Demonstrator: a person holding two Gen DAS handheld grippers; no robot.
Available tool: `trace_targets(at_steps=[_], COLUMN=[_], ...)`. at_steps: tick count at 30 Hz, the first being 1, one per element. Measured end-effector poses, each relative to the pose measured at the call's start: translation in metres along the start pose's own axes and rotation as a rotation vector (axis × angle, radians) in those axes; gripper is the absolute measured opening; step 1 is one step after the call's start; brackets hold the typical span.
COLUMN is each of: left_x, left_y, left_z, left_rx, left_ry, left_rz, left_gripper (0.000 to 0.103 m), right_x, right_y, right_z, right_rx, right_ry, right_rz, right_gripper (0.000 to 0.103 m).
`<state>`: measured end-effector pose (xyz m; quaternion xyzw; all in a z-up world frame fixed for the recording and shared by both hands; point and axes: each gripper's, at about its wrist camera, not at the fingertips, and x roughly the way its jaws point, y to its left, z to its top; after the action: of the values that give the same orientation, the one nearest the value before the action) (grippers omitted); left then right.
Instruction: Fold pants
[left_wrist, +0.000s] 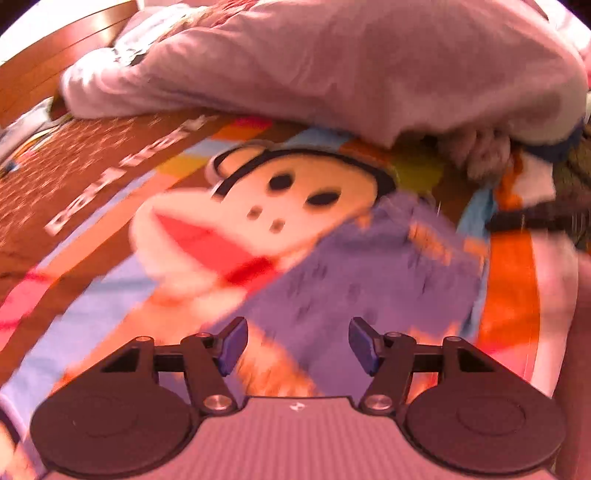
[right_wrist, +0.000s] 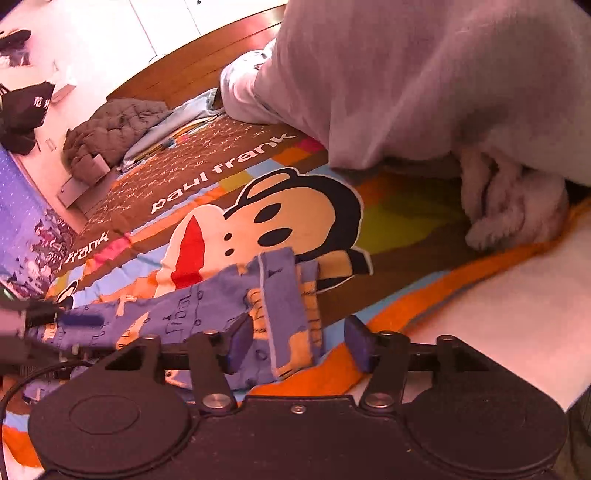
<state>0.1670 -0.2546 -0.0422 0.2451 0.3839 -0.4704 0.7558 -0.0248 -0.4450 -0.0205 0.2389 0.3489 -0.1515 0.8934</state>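
Small blue pants (right_wrist: 207, 306) with orange patches lie flat on the monkey-print bedspread (right_wrist: 280, 218). One end is folded over into a thick band (right_wrist: 288, 295). My right gripper (right_wrist: 293, 345) is open just above that band, which lies between its fingers without being pinched. A blurred blue pad (right_wrist: 81, 319) of my left gripper shows at the pants' far left end. In the blurred left wrist view the pants (left_wrist: 369, 266) spread ahead of my left gripper (left_wrist: 298, 345), which is open with nothing in it.
A bulky pale duvet (right_wrist: 443, 74) is heaped at the back of the bed, with a fluffy bundle (right_wrist: 513, 206) under its edge. A brown quilted jacket (right_wrist: 110, 133) lies by the wooden bed frame (right_wrist: 184, 66). A black bag (right_wrist: 29, 107) sits on the floor.
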Motion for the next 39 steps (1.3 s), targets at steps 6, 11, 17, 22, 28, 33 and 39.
trace_targets(at_steps=[6, 11, 17, 22, 28, 33, 39], left_x=[0.04, 0.088, 0.119, 0.106, 0.125, 0.134, 0.159], left_y=[-0.008, -0.026, -0.044, -0.052, -0.063, -0.048, -0.026], left_z=[0.073, 0.106, 0.112, 0.118, 0.116, 0.122, 0.128], left_rx=[0.092, 0.151, 0.175, 0.201, 0.251, 0.158, 0.043], left_ry=[-0.016, 0.075, 0.18, 0.113, 0.128, 0.174, 0.342], left_rz=[-0.131, -0.201, -0.286, -0.345, -0.261, -0.342, -0.456], left_gripper=[0.066, 0.06, 0.01, 0.004, 0.014, 0.049, 0.05], right_x=[0.021, 0.032, 0.032, 0.033, 0.036, 0.038, 0.047], right_y=[-0.014, -0.012, -0.013, -0.008, -0.004, -0.008, -0.012], right_z=[0.003, 0.005, 0.001, 0.001, 0.001, 0.005, 0.009], right_rx=[0.045, 0.079, 0.08, 0.063, 0.042, 0.066, 0.079], right_ry=[0.051, 0.083, 0.074, 0.075, 0.092, 0.109, 0.139], right_rz=[0.086, 0.082, 0.075, 0.071, 0.051, 0.095, 0.091], right_gripper=[0.059, 0.057, 0.057, 0.058, 0.058, 0.06, 0.045])
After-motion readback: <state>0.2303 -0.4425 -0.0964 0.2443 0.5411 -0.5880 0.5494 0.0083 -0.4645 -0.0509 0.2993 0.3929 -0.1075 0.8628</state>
